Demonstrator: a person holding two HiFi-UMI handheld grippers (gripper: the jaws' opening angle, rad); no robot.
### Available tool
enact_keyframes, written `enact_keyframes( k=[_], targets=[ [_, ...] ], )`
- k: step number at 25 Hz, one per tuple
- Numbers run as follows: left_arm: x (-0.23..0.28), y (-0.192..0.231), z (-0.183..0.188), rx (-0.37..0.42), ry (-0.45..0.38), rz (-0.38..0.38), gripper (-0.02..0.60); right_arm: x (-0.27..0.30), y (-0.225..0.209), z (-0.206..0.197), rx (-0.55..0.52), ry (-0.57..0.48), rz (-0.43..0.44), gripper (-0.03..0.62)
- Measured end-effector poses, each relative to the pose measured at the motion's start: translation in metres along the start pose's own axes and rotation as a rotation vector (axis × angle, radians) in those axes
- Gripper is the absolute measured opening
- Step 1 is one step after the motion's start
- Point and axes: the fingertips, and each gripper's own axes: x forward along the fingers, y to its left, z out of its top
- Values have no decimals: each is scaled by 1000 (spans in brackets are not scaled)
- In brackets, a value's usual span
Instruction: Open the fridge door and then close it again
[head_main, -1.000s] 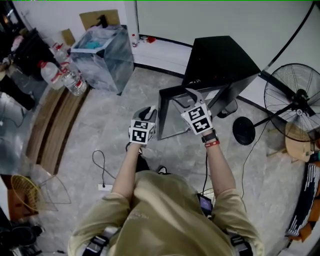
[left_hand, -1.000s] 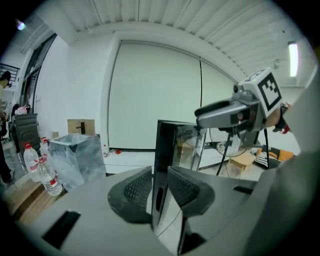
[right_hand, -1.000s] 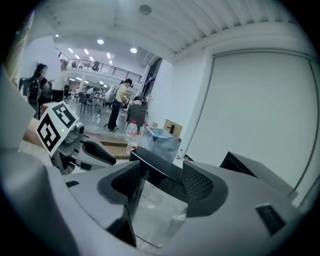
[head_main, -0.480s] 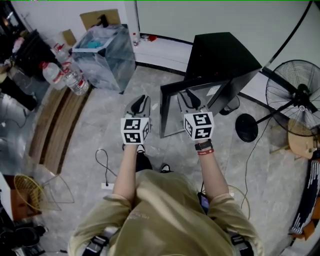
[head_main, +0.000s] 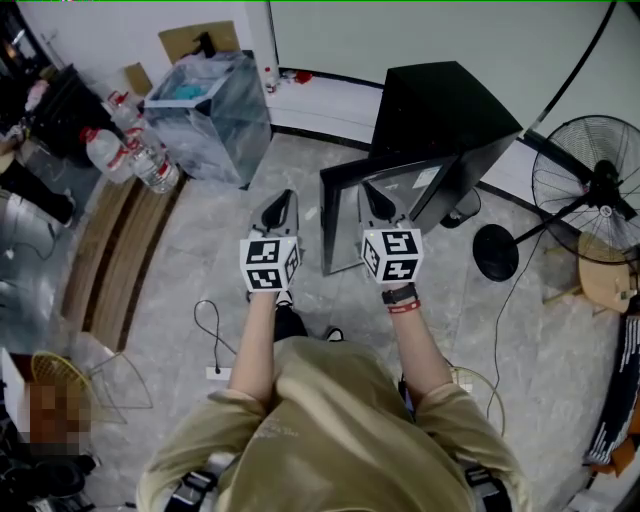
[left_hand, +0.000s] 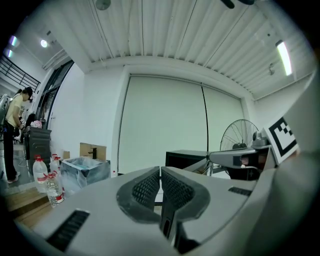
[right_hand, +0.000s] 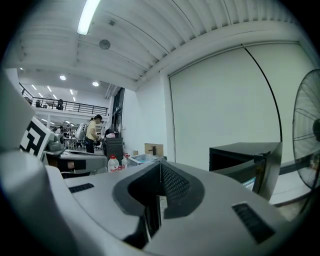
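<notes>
The squat black fridge stands at the floor's far edge by the wall. Its glass-fronted door hangs open just ahead of the right gripper, farther from the left gripper. Both jaws have just clenched empty.

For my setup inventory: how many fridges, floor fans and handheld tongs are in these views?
Black box-shaped mini fridge: 1
Black wire-caged standing floor fan: 1
Grey handheld tongs with marker cubes: 2, left tongs and right tongs
Total: 4
</notes>
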Motion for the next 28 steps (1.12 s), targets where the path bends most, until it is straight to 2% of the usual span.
enact_keyframes(
  k=[15, 24, 28],
  targets=[
    [8, -11, -25, -16, 55, -24, 29, 4, 1, -13, -64, 64, 52, 29],
    [22, -7, -59, -37, 134, -25, 35, 20, 10, -25, -246, 164, 191, 29],
    [29, -6, -74, -43, 176, -38, 78, 27, 10, -30, -334, 210, 241, 29]
  ],
)
